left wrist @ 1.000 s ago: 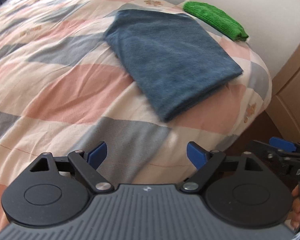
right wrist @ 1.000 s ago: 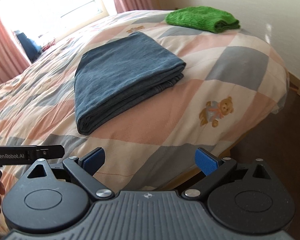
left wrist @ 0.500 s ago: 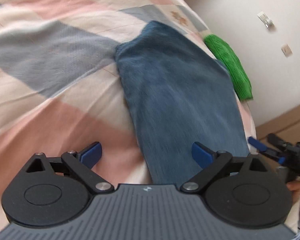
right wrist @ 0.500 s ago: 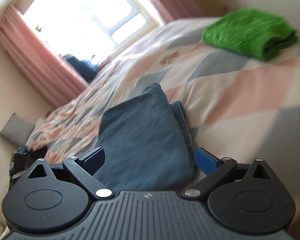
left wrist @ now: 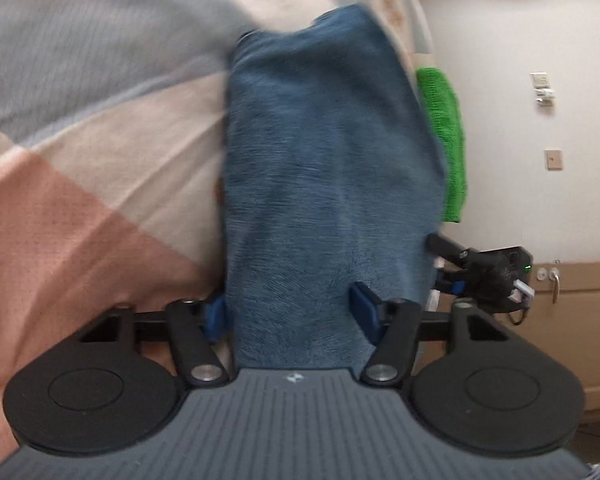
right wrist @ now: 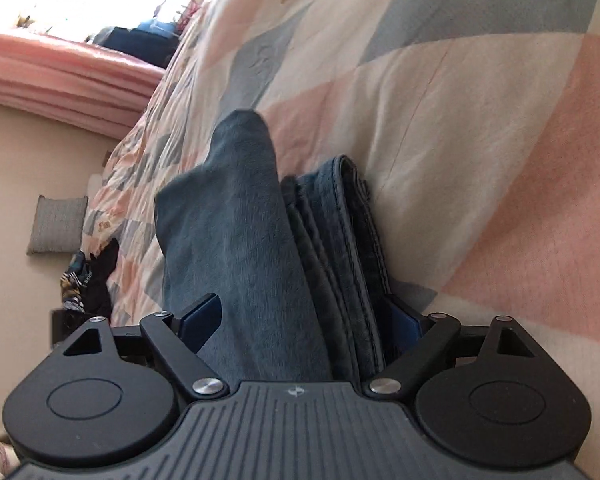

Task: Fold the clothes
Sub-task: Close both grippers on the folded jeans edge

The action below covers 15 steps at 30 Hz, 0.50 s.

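Folded blue jeans (left wrist: 324,184) lie on the quilt (left wrist: 80,152) of the bed, long axis running straight away from the left claw (left wrist: 294,314), far end pointing up the bed. Left claw straddles the near end of the jeans, jaws wide, blue pads just outside the fabric; contact unclear. Right claw (right wrist: 300,320) straddles the stacked folds from the other end, jaws wide, no squeeze visible. Green towel (left wrist: 446,140) lies just beyond the jeans' right edge, beside the wall (left wrist: 520,20).
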Tool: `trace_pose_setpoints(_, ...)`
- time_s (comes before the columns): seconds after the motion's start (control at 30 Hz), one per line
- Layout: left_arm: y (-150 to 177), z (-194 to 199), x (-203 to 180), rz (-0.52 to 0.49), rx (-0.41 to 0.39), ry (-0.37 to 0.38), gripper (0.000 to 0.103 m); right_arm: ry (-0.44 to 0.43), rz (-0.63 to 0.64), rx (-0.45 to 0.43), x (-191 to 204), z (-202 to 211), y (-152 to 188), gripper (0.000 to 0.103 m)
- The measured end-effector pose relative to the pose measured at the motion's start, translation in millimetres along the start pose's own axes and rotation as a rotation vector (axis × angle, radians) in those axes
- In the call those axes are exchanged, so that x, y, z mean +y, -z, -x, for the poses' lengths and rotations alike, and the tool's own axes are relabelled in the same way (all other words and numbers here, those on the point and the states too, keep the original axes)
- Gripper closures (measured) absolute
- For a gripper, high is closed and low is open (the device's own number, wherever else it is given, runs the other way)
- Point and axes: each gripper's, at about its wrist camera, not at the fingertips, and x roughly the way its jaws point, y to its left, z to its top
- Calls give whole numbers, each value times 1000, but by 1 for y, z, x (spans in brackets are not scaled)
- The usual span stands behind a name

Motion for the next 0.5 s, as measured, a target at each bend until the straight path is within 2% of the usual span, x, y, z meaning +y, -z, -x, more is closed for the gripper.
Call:
trace_pose_setpoints(0.1, -3, -2, -2, 16, 20, -6, 47, 14, -11, 35, -3, -1, -12, 19)
trace_pose_setpoints(0.2, -8, -2, -6, 36, 47, -23, 44, -2, 8, 66, -3, -10, -16, 13)
trace_pose_setpoints(0.3, -10, -2, -10, 53, 66, -48, 44, 20, 35, 108, 4, -20, -21, 8)
trace_pose_setpoints(0.4, -7, -2, -13, 59, 67, -71, 43, 82, 88, 160, 17, -18, -34, 11)
trace_pose_setpoints(0.5, -13, -8, -16, 62, 61, -92, 41, 59, 92, 189, 12, -16, -32, 13)
